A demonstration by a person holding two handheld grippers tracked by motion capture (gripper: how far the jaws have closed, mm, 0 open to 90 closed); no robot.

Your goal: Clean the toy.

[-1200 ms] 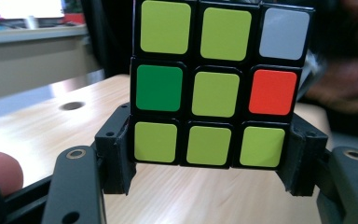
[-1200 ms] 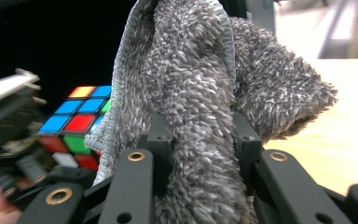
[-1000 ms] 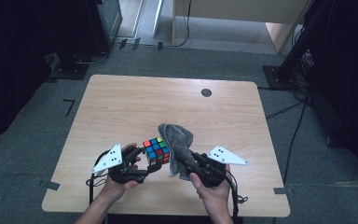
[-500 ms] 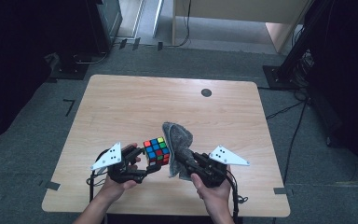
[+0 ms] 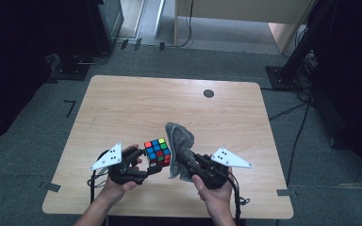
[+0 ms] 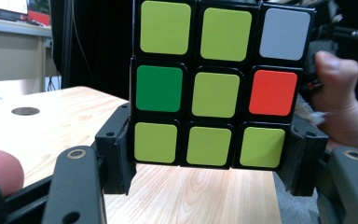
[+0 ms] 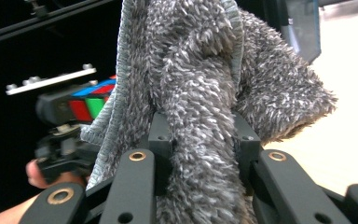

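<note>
A puzzle cube [image 5: 157, 151] with coloured stickers is held above the wooden table [image 5: 136, 108] near its front edge. My left gripper [image 5: 152, 162] is shut on the cube, its jaws pressing the cube's bottom row [image 6: 207, 145] from both sides. The face toward its camera is mostly yellow-green with green, red and grey squares. A grey fluffy cloth [image 5: 179, 146] hangs bunched just right of the cube, touching its side. My right gripper [image 5: 181, 160] is shut on the cloth, whose thick fold [image 7: 200, 130] fills the gap between the jaws.
A small dark round cap [image 5: 209, 93] sits in the tabletop at the far right. Dark equipment stands and cables [image 5: 287, 70] stand on the grey floor beyond the table. A pale wooden cabinet [image 5: 245, 14] stands at the back.
</note>
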